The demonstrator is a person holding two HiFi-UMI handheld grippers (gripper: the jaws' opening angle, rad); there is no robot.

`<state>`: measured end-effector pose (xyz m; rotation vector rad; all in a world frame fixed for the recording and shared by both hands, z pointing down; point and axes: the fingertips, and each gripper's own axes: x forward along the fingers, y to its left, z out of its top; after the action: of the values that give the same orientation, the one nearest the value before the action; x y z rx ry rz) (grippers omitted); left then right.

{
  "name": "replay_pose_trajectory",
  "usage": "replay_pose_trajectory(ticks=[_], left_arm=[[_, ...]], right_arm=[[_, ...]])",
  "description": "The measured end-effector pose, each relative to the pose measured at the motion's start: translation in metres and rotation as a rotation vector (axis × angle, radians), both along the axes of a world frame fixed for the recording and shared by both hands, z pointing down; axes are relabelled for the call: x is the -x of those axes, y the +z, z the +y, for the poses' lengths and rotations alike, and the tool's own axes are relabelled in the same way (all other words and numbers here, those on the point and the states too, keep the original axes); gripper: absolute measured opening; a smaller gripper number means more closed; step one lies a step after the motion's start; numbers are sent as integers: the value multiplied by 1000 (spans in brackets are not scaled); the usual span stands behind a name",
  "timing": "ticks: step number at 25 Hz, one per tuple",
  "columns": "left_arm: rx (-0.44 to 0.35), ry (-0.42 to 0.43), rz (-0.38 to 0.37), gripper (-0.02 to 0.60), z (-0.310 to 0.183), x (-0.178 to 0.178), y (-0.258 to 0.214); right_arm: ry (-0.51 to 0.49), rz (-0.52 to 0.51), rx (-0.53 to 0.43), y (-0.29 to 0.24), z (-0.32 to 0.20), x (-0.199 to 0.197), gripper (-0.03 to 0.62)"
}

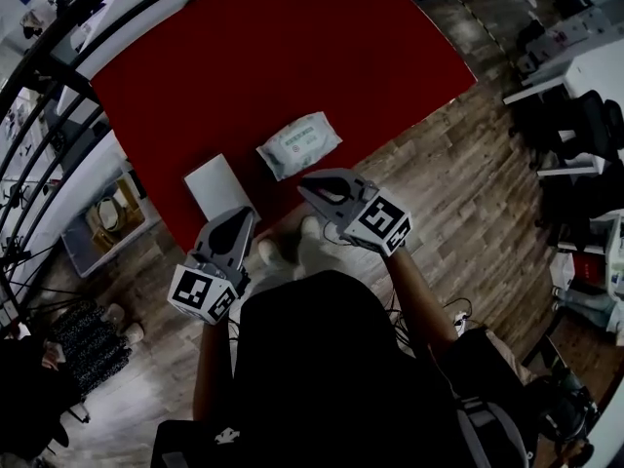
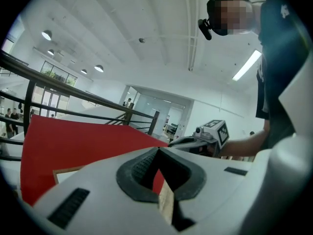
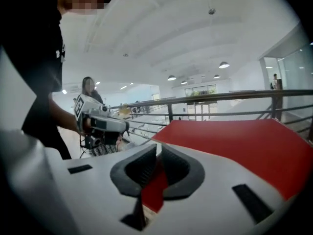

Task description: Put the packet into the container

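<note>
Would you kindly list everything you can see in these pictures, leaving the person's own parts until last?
table: one, red top, middle of the head view
packet: one, white with pale green print, on the table near the person's edge
container: one, white, on the table left of the packet, apart from it
railing: one, black, beyond the table's left side
floor: one, brown wood planks, around the table
left hand-held gripper: one, grey and white, shut, empty, just short of the container
right hand-held gripper: one, grey and white, shut, empty, just short of the packet
</note>
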<state>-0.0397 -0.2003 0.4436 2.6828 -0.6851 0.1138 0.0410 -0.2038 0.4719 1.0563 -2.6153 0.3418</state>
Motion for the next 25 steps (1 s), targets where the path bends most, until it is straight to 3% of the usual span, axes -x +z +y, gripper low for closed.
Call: replay_pose_trajectory(ticks=[3, 7, 13, 15, 20, 25], left_arm=[[1, -15, -5, 5, -7, -3, 14], [-14, -62, -21, 5, -12, -10, 26], [-55, -60, -173, 5, 1, -22, 38], [-61, -80, -188, 5, 1, -22, 38], [-51, -145, -174, 5, -2, -19, 35], [-47, -216, -174, 5, 0, -10, 33]], right_arm=[[-114, 153, -4, 19, -11, -7, 26], [-297, 323, 32, 46, -25, -20, 175], [-622, 717, 50, 97, -42, -44, 292], [-713, 829, 70, 117, -53, -51, 335], [-866, 986, 137, 162, -72, -59, 401], [-912, 1054, 193, 200, -84, -69, 417]])
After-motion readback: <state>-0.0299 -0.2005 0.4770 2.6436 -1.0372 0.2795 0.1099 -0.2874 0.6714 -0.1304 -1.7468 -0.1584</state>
